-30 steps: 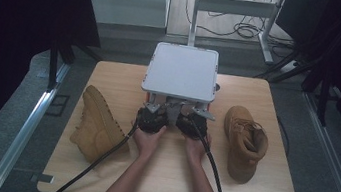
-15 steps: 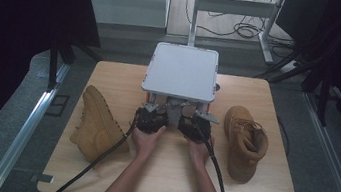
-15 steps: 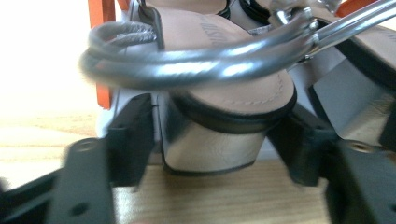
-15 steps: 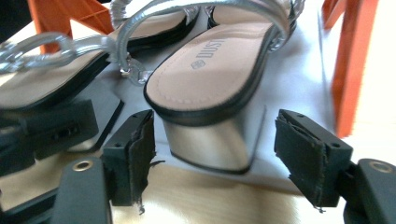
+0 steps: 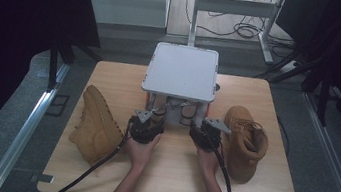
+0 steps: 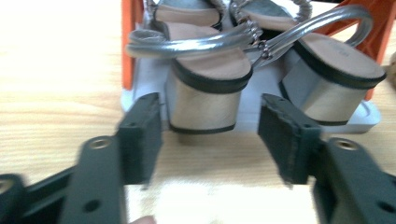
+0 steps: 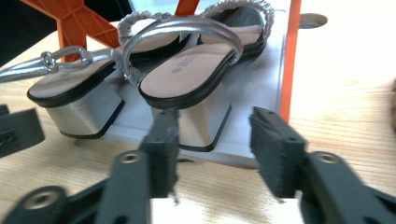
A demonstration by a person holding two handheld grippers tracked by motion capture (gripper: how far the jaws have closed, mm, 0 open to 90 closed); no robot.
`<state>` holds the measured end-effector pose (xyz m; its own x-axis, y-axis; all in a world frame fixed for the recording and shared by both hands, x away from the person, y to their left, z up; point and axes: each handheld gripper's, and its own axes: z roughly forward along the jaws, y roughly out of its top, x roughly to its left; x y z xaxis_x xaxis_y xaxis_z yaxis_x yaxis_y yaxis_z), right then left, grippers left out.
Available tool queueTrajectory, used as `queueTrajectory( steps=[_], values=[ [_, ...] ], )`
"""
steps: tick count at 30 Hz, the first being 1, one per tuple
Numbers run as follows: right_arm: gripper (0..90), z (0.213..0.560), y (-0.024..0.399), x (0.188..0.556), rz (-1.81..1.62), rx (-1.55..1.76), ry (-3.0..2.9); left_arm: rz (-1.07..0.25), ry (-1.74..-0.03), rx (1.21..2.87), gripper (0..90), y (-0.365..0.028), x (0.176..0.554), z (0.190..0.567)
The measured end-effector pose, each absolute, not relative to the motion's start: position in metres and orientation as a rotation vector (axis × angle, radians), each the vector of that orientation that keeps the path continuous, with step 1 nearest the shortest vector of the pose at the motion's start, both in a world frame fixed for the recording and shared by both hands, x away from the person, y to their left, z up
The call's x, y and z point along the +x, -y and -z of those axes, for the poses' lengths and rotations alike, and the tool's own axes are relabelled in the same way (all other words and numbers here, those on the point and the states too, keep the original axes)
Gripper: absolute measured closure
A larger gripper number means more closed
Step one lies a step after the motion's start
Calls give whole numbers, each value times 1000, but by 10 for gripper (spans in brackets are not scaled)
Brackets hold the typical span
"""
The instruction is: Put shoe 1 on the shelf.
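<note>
My left gripper and right gripper have just been closing, fingers spread and not touching, each before a block heel of the silver sandals, which stand on the rack's white lower shelf on the bench.

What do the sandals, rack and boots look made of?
Sandals: shiny silver straps, likely synthetic leather; tan insoles; block heels with a brushed, metallic-looking wrap, possibly wood grain. Rack: glossy orange legs and pale grey shelves, probably plastic. Boots: tan with a matte nap, likely nubuck or suede.
</note>
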<state>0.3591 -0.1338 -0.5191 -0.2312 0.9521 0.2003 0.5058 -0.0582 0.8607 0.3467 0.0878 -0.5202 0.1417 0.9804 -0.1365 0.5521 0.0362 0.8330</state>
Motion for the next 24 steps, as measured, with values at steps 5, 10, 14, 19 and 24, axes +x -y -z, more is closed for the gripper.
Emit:
queueTrajectory(
  steps=[5, 10, 14, 19, 24],
  values=[
    [774, 519, 136, 360, -1243, 1576, -1727, -712, -1542, 1626, 700, -88, 343, 522],
    [865, 521, 133, 362, -1236, 1575, -1726, -756, -1571, 1584, 822, -87, 348, 524],
    [890, 523, 132, 364, -1226, 1570, -1730, -790, -1588, 1547, 858, -87, 355, 524],
    [891, 527, 129, 370, -1206, 1594, -1717, -777, -1598, 1538, 861, -84, 363, 525],
    [891, 528, 126, 375, -1193, 1605, -1713, -753, -1608, 1542, 865, -86, 368, 527]
  ],
)
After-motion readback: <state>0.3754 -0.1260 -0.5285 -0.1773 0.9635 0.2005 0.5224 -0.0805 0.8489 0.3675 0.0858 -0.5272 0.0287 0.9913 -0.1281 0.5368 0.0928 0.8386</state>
